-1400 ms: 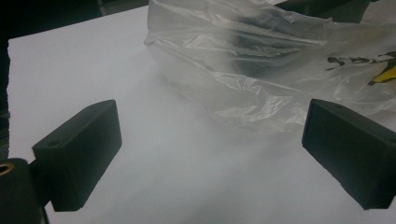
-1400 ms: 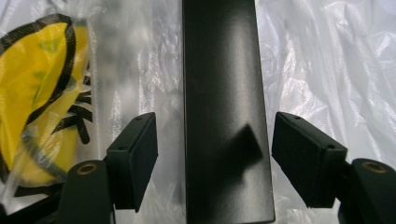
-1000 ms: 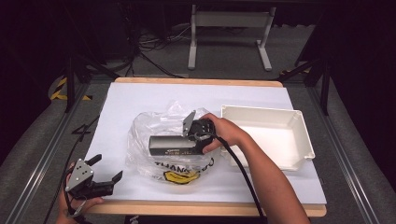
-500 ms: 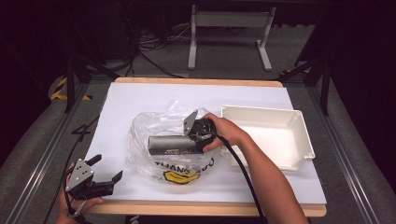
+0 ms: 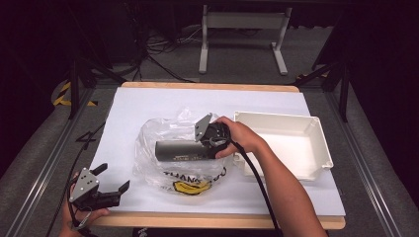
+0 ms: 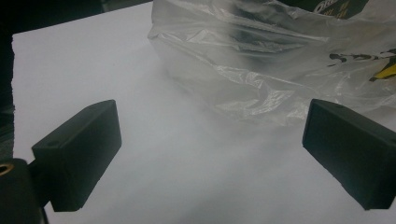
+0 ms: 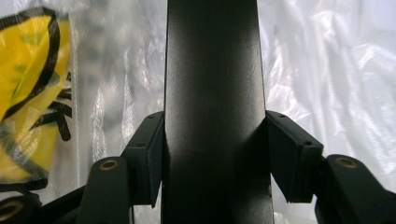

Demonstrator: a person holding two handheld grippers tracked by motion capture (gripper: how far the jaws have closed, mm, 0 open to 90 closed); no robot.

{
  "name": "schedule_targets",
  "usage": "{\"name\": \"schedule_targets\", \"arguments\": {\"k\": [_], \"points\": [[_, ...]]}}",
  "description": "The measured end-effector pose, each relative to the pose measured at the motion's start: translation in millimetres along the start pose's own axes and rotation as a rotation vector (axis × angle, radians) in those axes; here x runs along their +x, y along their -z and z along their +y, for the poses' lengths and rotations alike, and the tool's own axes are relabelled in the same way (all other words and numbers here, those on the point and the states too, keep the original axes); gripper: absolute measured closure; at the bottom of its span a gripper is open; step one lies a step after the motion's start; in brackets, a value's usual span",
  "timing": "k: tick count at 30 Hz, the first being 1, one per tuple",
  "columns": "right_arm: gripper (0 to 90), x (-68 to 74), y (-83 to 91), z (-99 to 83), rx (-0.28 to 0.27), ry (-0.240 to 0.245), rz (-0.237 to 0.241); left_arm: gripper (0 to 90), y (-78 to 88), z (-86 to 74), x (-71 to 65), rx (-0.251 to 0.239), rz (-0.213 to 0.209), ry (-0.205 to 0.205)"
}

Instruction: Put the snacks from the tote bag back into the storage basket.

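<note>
Now our right claw (image 7: 212,154), having just closed, clamps the dark rectangular box (image 5: 180,149) over the clear plastic bag (image 5: 163,136); our left claw (image 6: 210,158) gapes unmoved.

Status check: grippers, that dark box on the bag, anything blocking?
Right gripper shut on dark box, atop clear plastic bag. Left gripper open, idle at table edge. White tray empty; nothing blocking.

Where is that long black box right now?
In the high view the black box lies mid-table over the clear plastic bag, left of the white tray, gripped at its end by the right tongs.
</note>
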State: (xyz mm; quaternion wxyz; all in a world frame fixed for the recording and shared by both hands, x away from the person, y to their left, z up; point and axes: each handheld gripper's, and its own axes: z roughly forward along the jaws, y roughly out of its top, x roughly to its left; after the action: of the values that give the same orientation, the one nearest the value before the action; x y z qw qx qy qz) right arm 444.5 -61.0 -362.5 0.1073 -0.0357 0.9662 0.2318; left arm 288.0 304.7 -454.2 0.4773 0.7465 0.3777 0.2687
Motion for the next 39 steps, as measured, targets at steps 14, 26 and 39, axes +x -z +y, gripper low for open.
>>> {"name": "schedule_targets", "arguments": {"k": [14, 26, 39], "points": [[43.2, 0.1, 23.8, 1.7, -0.027, 0.005, -0.016, 5.3, 0.2, 0.7, -0.3, -0.008, -0.006, 0.008], [43.2, -0.1, 41.5, 3.9, -0.063, 0.036, -0.005, 5.3, 0.3, 0.6, -0.1, -0.008, -0.011, 0.011], [43.2, 4.6, 66.5, -0.6, -0.09, 0.062, -0.024, 5.3, -0.4, 0.1, 0.3, -0.001, -0.008, 0.008]]}}
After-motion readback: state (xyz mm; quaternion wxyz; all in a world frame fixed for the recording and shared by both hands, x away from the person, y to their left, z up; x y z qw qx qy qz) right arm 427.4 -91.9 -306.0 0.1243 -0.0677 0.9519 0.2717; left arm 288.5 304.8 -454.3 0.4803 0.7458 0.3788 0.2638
